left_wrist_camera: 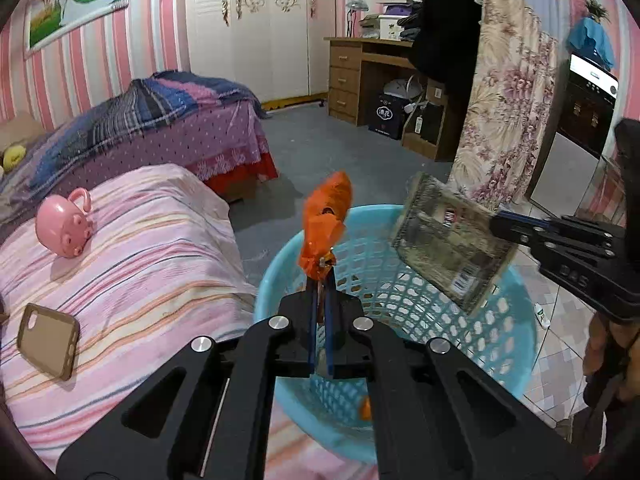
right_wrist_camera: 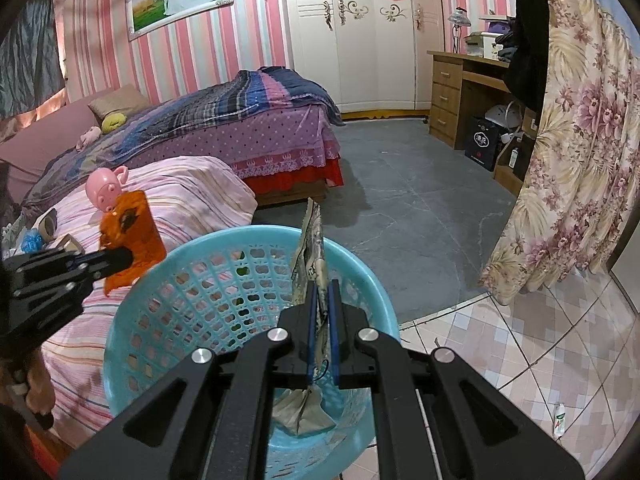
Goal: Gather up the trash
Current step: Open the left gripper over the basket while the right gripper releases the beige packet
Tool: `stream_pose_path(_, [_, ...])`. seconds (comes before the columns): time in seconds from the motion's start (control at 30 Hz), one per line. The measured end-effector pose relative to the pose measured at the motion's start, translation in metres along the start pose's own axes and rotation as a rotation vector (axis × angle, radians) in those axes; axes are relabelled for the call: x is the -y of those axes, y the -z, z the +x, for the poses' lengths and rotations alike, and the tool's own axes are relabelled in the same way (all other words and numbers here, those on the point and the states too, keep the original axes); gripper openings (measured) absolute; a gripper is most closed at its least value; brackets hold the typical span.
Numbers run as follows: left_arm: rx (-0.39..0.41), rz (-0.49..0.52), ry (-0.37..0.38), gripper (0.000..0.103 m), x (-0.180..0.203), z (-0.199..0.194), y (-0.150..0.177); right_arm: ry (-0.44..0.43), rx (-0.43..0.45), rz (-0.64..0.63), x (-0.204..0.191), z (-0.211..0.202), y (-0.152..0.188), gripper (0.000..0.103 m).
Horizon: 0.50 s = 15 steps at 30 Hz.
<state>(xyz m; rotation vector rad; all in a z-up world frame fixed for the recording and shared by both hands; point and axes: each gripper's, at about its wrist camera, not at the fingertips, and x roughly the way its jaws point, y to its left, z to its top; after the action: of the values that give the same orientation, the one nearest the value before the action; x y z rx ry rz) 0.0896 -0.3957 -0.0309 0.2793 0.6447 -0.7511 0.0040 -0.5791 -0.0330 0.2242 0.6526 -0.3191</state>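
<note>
While held over the blue basket (left_wrist_camera: 516,344), both grippers pinched tight on trash, neither item released.

Bed (left_wrist_camera: 132,248) with striped pink cover: directly left of the basket, touching or just beside its rim; contact not resolvable. Pink toy (left_wrist_camera: 66,222) and brown phone case (left_wrist_camera: 48,340) lying on the cover, well apart from each other.

Blue basket: perforated wall, standing on the floor between bed and tiled area. Some debris visible at the bottom through the right wrist view; kind not resolvable.

Right gripper (right_wrist_camera: 322,280): jaws pressed together on a flat grey-green printed wrapper (left_wrist_camera: 452,240). Wrapper held by its right edge, tilted, hanging above the right half of the basket opening, clear of the rim. Edge-on in the right wrist view, lower end trailing below the fingers (right_wrist_camera: 335,320) toward the basket interior.

Left gripper (left_wrist_camera: 322,268): jaws pressed together on a crumpled orange wrapper (left_wrist_camera: 326,220). Wrapper clamped at its lower end, remainder standing upward beyond the fingertips, above the near-left part of the basket at the bed side.

Small white bottle (right_wrist_camera: 559,420): lying on the tiled floor, right of the basket, apart from it.
</note>
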Motion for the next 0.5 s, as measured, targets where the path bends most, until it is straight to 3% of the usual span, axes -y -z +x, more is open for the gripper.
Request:
stream_pose_path(0.17, [0.017,-0.025,0.021,0.001,0.013,-0.018,0.002,-0.002,0.004,0.003,0.0,-0.003,0.003,0.007])
stream_pose_path(0.33, [-0.004,-0.01,-0.016,0.002,0.019,-0.012,0.008,-0.002,-0.005,0.005,-0.002,-0.004,0.004,0.007])
stream_pose_path(0.4, [-0.021,-0.027,-0.021,0.011,0.013,-0.006,0.009,0.016,-0.007,-0.008,-0.003,-0.005,0.004,0.009])
stream_pose_path(0.43, [-0.029,-0.034,-0.033,0.028,0.009,-0.003,0.011,0.031,-0.005,-0.016,-0.006,-0.006,0.005,0.012])
stream_pose_path(0.47, [-0.031,-0.04,-0.055,0.047,0.005,-0.002,0.013,0.04,0.007,-0.021,-0.008,-0.007,0.004,0.031])
stream_pose_path(0.5, [-0.029,-0.044,-0.07,0.054,0.0,-0.002,0.015,0.04,0.013,-0.021,-0.01,-0.008,0.005,0.057])
